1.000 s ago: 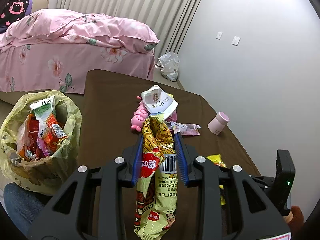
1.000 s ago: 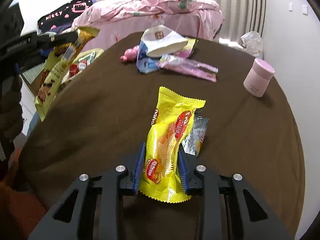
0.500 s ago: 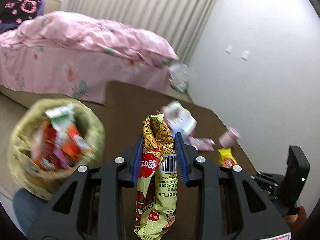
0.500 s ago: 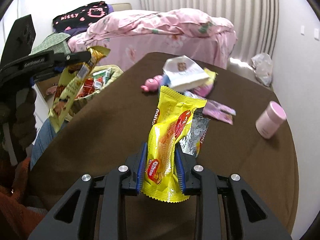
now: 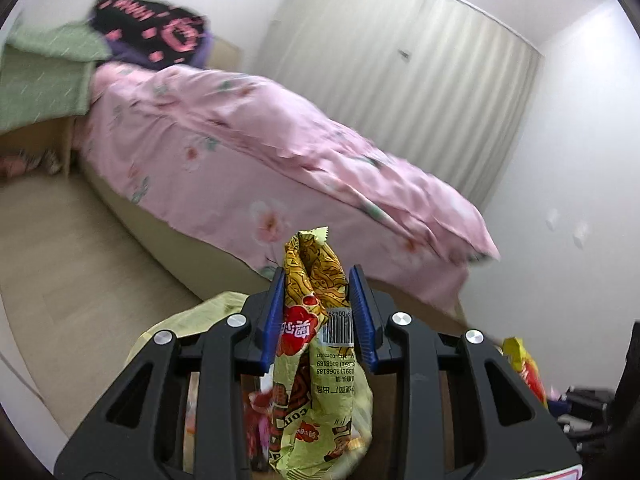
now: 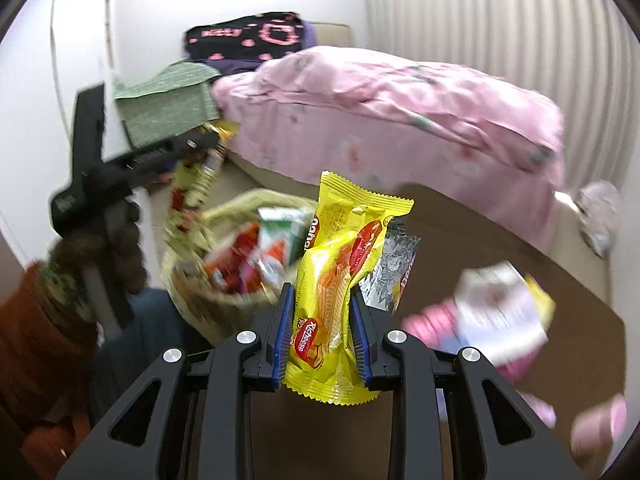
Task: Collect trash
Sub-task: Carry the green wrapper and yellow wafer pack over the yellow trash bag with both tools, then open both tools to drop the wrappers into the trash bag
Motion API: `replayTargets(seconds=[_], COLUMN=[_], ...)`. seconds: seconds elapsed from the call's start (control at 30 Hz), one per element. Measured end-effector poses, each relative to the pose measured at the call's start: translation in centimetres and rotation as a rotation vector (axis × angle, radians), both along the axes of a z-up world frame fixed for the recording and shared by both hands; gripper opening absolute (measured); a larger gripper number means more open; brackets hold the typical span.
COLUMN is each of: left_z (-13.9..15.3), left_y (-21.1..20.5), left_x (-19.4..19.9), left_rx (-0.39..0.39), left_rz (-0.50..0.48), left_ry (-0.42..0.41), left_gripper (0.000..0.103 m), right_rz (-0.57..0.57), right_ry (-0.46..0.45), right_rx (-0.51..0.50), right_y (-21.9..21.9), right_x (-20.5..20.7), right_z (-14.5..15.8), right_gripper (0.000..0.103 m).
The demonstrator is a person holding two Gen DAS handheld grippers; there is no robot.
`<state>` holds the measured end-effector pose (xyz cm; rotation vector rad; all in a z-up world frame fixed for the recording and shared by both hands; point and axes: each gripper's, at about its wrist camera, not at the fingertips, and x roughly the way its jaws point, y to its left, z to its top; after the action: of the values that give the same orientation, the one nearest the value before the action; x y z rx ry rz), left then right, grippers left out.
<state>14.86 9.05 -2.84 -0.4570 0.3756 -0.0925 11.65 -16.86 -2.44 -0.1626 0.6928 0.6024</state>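
My left gripper (image 5: pixel 317 312) is shut on a green-yellow snack wrapper (image 5: pixel 320 384) and holds it over the yellow trash bag (image 5: pixel 188 320), whose rim shows under the fingers. In the right wrist view the left gripper (image 6: pixel 200 142) hangs that wrapper (image 6: pixel 192 192) above the trash bag (image 6: pixel 240 248), which is full of wrappers. My right gripper (image 6: pixel 320 320) is shut on a yellow Richeese wrapper (image 6: pixel 340 280) with a silver wrapper (image 6: pixel 394 276) stuck behind it, lifted above the brown table (image 6: pixel 500 236).
A white wrapper (image 6: pixel 500 308) and pink items (image 6: pixel 428 324) lie on the table at right, with a pink cup (image 6: pixel 600 424) at the lower right. A pink bed (image 6: pixel 400 120) stands behind. A white bag (image 6: pixel 600 216) lies on the floor.
Both grippers have swung left toward the trash bag with their wrappers held. The right gripper lifted its yellow wrapper off the table. The left gripper now stands over the bag.
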Motion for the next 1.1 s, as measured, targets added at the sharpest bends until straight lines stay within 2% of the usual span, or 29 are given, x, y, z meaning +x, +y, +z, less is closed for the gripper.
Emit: replayTargets(seconds=[0.07,0.27,0.37,0.5,0.6,0.7,0.83,0.9,1.0,1.07,1.1], left_z=[-1.7,-5.5,-7.1,-8.1,-8.4,-8.7,-9.1,-9.0,-8.5,-7.8,-7.4], left_y=[1.0,3.6,4.6,5.4,5.6,4.8,3.3,3.0,3.4,3.8,3.9], left_x=[1.7,4.6,5.0,4.5,4.3,4.2,4.3,4.2,4.3,4.5,4.4], left_rx=[-0.08,-0.169,-0.197,-0.216,-0.222,-0.192,-0.135,-0.133,-0.175,-0.207,-0.208], left_rz=[0.015,0.089,0.108,0.112,0.104,0.068,0.026,0.015,0.005,-0.01,-0.013], left_ry=[0.011,0.126,0.183,0.202,0.218,0.254,0.277,0.277,0.269,0.272,0.274], left_gripper=[0.03,0.03,0.03,0.03,0.03,0.03,0.031,0.031,0.041,0.058,0.06], right_rz=[0.04,0.169,0.224,0.229,0.217,0.215,0.224,0.231,0.237,0.228,0.224], right_ry=[0.013,0.16,0.255,0.346,0.354,0.338,0.303,0.285,0.261,0.255,0.251], right_rx=[-0.012,-0.028,-0.102,-0.197,-0.215,-0.208,-0.201,-0.185,-0.155,-0.146,-0.141], right_y=[1.8,7.2,10.4,13.3,14.1,13.8,13.2,12.8,12.5,12.4,12.3], right_x=[1.6,7.0,9.5,12.6,13.8,13.6,12.3,11.7,11.2,11.1,11.0], right_z=[-0.3,-3.4,-6.1,-9.1,-9.7,-9.6,-9.3,-9.1,-8.6,-8.4,-8.3], right_gripper=[0.026,0.026,0.026,0.026,0.026,0.026,0.026,0.026,0.027,0.036,0.037])
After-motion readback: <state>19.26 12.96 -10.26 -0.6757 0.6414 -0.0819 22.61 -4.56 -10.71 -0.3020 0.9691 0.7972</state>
